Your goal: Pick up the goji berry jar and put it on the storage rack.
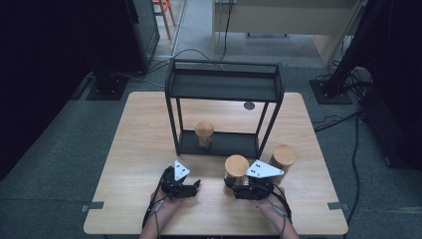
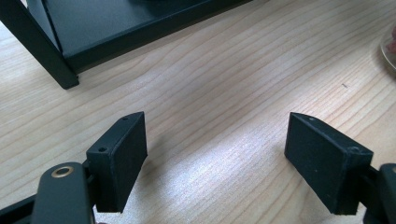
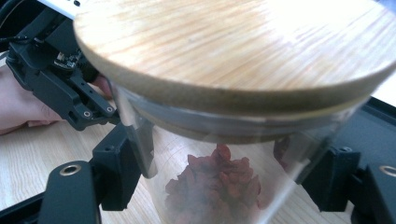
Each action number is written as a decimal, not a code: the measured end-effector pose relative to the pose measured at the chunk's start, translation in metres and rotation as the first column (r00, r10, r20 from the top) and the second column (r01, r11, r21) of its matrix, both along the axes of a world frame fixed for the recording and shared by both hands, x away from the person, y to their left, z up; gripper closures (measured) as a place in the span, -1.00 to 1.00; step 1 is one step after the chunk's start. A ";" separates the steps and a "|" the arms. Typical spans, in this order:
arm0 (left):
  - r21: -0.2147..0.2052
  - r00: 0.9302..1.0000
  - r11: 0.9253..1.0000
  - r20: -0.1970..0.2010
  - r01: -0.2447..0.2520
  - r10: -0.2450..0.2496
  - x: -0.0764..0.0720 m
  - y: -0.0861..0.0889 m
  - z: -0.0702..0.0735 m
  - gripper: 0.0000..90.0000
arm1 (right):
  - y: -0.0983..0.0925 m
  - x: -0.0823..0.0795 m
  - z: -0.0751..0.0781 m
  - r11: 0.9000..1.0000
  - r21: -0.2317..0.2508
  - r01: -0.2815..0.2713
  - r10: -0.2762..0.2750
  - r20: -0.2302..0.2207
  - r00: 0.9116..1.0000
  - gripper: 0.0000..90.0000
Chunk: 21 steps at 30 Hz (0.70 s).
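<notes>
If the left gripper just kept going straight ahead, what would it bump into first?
Probably the black shelf rack. The left gripper is open over bare table, and the rack's bottom shelf and corner leg lie ahead, slightly to its left. Depth is hard to judge.

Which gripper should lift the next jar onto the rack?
Right. The right gripper already has its jaws around the jar, while the left gripper sits open over bare table.
</notes>
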State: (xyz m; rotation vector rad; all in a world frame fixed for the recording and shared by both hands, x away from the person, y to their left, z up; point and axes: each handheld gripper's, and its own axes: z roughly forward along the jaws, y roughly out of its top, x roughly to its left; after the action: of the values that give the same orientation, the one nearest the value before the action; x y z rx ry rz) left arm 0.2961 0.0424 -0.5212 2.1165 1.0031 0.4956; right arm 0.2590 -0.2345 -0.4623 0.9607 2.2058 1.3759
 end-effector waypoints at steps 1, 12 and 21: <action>-0.006 1.000 1.000 -0.006 0.000 0.000 0.000 0.000 0.000 -0.52 | 0.000 0.000 0.001 1.000 0.002 0.002 -0.002 0.000 1.000 -0.44; -0.020 1.000 1.000 -0.021 -0.006 0.005 0.001 0.001 0.000 -0.52 | 0.001 0.007 0.007 1.000 0.013 0.004 -0.004 -0.008 1.000 -0.44; -0.018 1.000 1.000 -0.021 -0.003 0.002 0.001 0.001 0.000 -0.52 | 0.008 0.014 0.010 1.000 -0.004 0.025 -0.025 -0.006 1.000 -0.44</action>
State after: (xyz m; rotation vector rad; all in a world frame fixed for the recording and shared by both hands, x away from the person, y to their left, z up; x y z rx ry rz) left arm 0.2971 0.0436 -0.5215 2.1089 1.0181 0.4655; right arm 0.2731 -0.2270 -0.4522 0.9891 2.1924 1.3590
